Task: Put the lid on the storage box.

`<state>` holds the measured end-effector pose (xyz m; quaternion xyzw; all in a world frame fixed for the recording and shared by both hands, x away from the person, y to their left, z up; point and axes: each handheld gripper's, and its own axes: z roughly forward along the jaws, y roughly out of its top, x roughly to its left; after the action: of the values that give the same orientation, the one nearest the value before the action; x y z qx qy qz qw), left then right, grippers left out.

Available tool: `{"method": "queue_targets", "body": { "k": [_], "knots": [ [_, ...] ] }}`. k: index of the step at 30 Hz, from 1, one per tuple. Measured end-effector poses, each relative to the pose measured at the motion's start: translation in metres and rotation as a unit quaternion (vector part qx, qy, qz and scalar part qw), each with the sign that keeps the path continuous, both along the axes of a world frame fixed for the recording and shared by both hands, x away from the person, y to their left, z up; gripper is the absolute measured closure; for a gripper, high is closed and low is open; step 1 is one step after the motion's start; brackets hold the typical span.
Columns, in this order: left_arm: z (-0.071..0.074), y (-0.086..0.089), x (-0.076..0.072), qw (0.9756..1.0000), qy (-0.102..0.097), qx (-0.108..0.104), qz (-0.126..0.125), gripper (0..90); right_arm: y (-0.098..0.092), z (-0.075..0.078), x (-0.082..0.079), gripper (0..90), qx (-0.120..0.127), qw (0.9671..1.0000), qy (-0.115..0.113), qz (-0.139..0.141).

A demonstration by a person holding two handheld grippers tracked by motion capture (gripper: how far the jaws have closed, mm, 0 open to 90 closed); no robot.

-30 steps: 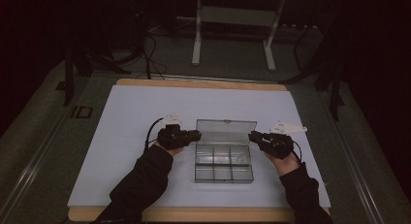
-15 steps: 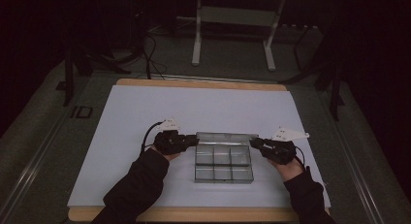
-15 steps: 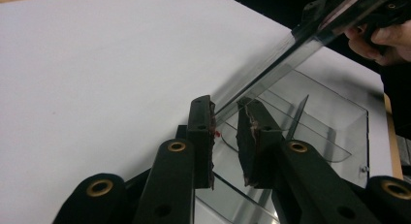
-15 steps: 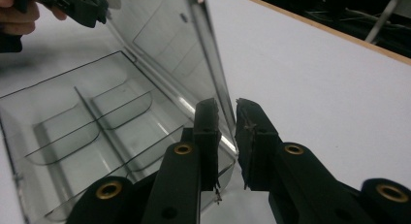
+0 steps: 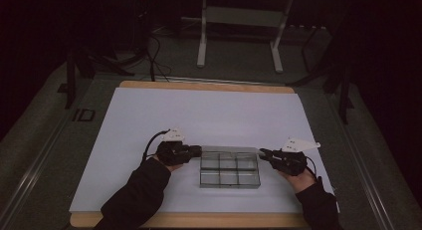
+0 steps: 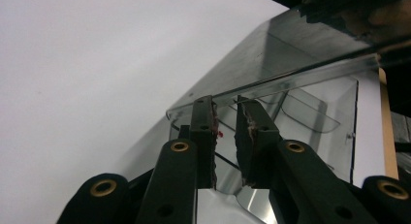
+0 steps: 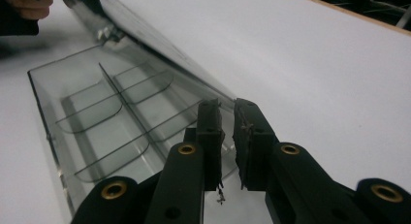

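The clear plastic compartment box lies on the white worktop near its 6 o'clock edge, long axis running 9 to 3 o'clock, six empty compartments in two rows. Its hinged lid is tilted low over the far row, and the coming move, judged to be pressing it shut, turns on that lid edge lying between the two hands: the left gripper pinches its 9 o'clock end, the right gripper its 3 o'clock end, each equally near. From above the grips blur into dark shapes. The left gripper view shows the left gripper with jaws closed down to a narrow slot, the lid's rim passing between the pads and the box's far wall below. The right gripper view shows the right gripper likewise nearly closed on the lid's corner, plus curved dividers and the empty compartment floors beneath.
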<state>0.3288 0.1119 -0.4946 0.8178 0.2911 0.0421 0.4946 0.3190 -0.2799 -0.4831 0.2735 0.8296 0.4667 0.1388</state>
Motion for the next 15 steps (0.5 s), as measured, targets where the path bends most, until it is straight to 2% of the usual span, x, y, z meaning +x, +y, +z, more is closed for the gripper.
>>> {"method": "queue_targets", "body": {
  "k": [7,15],
  "knots": [
    [-0.008,0.001,-0.005,0.9999,0.012,0.005,-0.010,81.1,-0.003,-0.009,-0.004,81.4,-0.006,0.9998,0.015,0.011],
    [-0.015,0.000,-0.007,0.9996,0.020,0.016,-0.014,80.8,-0.005,-0.020,-0.003,81.2,-0.008,0.9995,0.030,0.010]
  ]
}}
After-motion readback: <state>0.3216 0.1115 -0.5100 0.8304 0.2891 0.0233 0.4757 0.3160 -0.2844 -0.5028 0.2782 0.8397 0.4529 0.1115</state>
